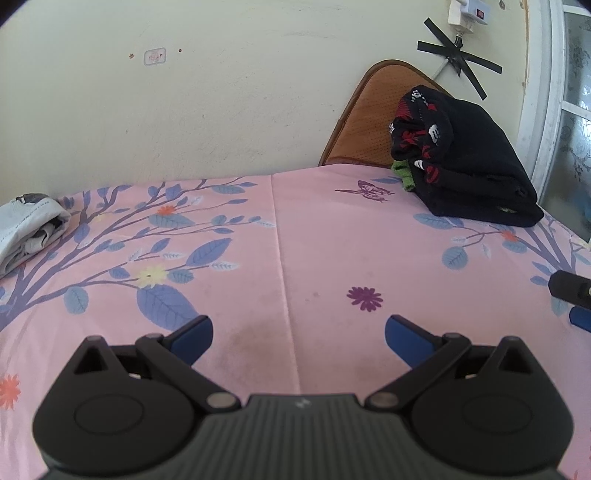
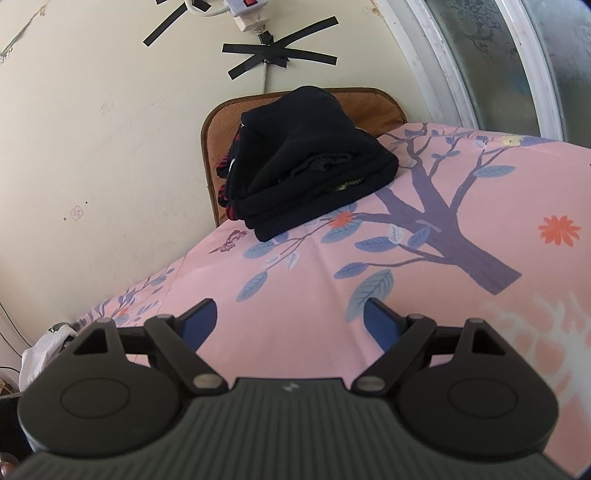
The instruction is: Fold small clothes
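A stack of folded dark clothes [image 1: 469, 162], black with red and white print and a green piece underneath, sits at the far right of the pink floral cloth [image 1: 314, 258]. It also shows in the right wrist view [image 2: 314, 166], ahead of my right gripper. A folded white and grey garment [image 1: 29, 229] lies at the far left; a bit of it shows in the right wrist view [image 2: 44, 347]. My left gripper [image 1: 299, 336] is open and empty above bare cloth. My right gripper [image 2: 290, 321] is open and empty; its tip shows at the right edge of the left wrist view [image 1: 572, 291].
A brown chair back [image 1: 373, 118] stands behind the table against the cream wall, also in the right wrist view [image 2: 221, 122]. A power strip with taped cable [image 2: 255, 18] hangs on the wall. A window frame [image 2: 461, 74] is at the right.
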{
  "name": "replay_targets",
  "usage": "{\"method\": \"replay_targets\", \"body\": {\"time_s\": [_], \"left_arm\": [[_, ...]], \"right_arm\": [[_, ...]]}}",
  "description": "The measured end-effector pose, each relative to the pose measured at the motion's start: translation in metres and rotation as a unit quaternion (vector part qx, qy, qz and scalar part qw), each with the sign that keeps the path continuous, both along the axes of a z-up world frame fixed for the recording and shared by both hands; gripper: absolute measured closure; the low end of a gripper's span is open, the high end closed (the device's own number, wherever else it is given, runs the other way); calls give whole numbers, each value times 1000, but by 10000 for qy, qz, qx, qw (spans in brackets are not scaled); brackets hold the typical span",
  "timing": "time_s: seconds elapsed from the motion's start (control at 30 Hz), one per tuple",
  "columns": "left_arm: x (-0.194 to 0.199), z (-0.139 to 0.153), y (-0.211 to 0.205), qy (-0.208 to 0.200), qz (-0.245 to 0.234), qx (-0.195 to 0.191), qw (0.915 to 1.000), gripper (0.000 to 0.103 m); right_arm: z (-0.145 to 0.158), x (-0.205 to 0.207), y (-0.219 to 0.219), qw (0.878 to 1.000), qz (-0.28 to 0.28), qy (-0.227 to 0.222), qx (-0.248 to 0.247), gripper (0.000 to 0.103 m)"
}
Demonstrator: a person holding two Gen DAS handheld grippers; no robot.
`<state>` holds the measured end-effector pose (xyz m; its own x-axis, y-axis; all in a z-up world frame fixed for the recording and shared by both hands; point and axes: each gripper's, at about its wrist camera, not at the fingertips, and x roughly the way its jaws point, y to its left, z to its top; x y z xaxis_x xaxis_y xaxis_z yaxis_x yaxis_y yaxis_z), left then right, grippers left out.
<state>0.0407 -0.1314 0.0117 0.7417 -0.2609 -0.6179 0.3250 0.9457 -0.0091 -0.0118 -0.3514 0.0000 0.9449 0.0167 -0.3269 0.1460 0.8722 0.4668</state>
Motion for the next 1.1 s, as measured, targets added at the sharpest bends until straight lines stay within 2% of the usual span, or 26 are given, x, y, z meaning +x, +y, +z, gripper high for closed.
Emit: {"method": "replay_targets", "body": {"time_s": [0.6,1.1], "left_arm": [[0,-1,1,42,-186,-146,9997,0],[-8,2,-1,-162,-225,-154,9995,0]], "right_arm": [[1,0,-1,10000,14,-5,-4,14],[1,-2,-3,10000,-25,-34,37,14]]}}
